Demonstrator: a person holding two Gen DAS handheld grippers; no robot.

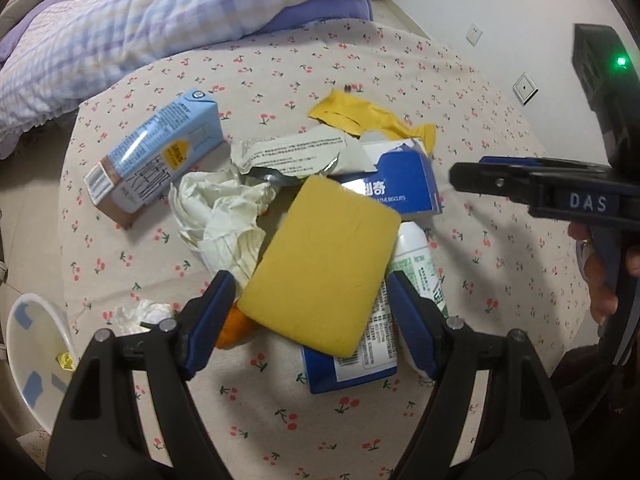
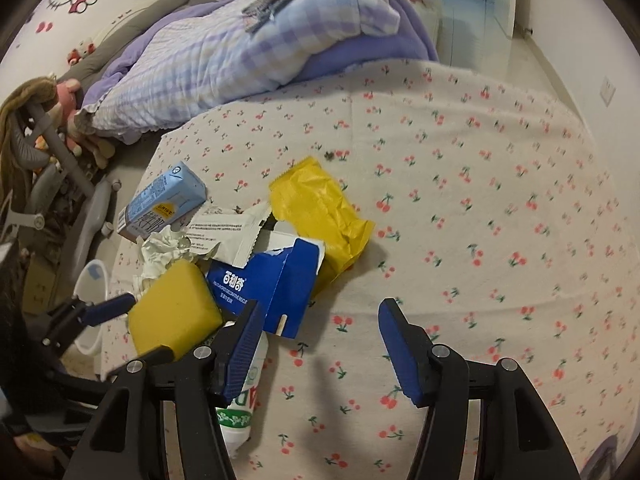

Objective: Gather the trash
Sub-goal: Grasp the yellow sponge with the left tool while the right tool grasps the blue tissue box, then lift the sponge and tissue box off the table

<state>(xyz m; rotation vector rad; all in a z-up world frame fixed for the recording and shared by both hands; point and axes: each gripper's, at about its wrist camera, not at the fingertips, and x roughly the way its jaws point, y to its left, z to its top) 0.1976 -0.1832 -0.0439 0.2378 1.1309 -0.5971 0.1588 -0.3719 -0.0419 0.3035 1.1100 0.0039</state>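
Trash lies heaped on the desk (image 1: 480, 92), which wears a cherry-print cloth. In the left wrist view a yellow sponge (image 1: 324, 264) sits at the centre of the heap, resting on a blue biscuit box (image 1: 394, 184) and a white-and-green bottle (image 1: 420, 264). A light-blue carton (image 1: 156, 152) lies on its side at 10 o'clock, crumpled white paper (image 1: 220, 220) at 9 o'clock just beside the sponge, a torn grey wrapper (image 1: 296, 152) at 12 o'clock, and a yellow wrapper (image 1: 360, 114) beyond it. A white bin (image 1: 38, 356) stands off the desk edge at 8 o'clock.

The left hand-held gripper (image 1: 310, 320) is spread wide, its fingers on either side of the sponge's near end; whether they touch it I cannot tell. The right hand-held gripper (image 2: 320, 348) is spread wide too, holding nothing, above bare cloth with the bottle (image 2: 244, 400) beneath its left finger.
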